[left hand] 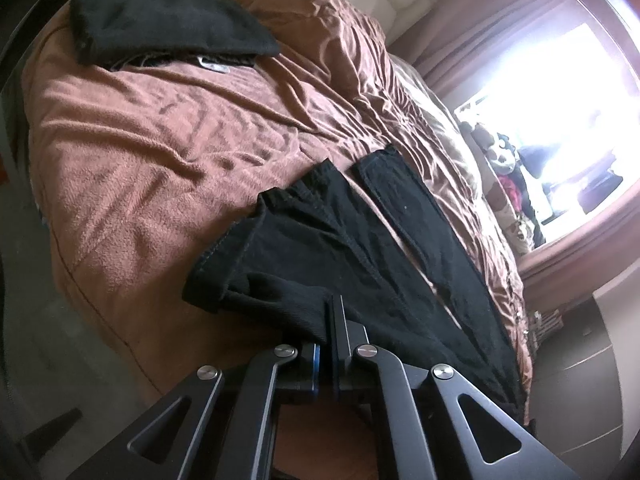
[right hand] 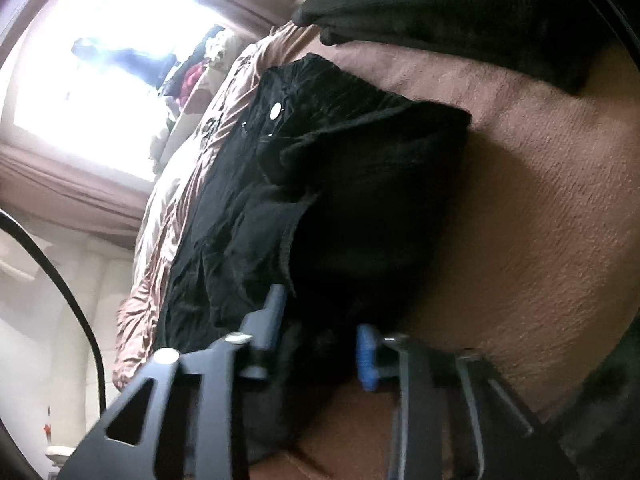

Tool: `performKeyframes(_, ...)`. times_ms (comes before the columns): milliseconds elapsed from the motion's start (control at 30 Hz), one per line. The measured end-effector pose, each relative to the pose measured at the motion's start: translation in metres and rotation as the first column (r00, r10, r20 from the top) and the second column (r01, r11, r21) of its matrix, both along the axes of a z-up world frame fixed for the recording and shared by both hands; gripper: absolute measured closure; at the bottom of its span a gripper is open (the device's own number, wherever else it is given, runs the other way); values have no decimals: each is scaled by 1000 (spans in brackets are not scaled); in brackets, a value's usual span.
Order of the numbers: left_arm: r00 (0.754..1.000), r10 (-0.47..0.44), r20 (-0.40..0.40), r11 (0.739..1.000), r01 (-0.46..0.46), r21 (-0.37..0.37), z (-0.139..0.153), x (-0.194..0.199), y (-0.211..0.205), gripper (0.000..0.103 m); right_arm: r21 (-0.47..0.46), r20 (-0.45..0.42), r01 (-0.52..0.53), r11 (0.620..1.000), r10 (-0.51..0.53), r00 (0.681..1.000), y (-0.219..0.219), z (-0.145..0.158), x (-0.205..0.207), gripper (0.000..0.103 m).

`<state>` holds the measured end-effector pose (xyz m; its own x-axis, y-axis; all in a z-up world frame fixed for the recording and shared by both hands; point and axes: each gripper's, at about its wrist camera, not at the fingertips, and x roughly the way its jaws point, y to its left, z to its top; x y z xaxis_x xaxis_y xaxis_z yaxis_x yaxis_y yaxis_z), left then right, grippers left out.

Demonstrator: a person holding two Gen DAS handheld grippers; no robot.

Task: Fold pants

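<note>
Black left gripper (left hand: pixel 326 332): jaws together, clamped on a hem fold of the black fabric pants (left hand: pixel 360 240). Black right gripper (right hand: pixel 320 336): blue-padded jaws pinching the same pants' bunched waist end. Pants lie lengthwise on the rumpled brown bed blanket (left hand: pixel 160 140), along its near edge. Folded black garment (left hand: pixel 168 24) sits well beyond the pants, across the blanket.

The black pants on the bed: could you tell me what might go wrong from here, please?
1. The left gripper pinches only a thin hem edge of the black pants; it could slip out on lifting.
2. The right gripper straddles bunched waistband cloth, so it may catch uneven layers.
3. The brown blanket is wrinkled and could get pinched too.
</note>
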<state>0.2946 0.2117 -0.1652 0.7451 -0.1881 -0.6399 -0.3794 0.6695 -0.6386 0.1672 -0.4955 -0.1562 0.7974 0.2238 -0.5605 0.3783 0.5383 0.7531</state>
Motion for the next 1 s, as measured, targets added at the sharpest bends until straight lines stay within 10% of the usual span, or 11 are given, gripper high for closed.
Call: performKeyframes(1000, 990, -36, 138, 992, 19, 121, 136, 104, -13, 102, -86, 278, -7, 996, 30, 960, -31, 75, 12, 103)
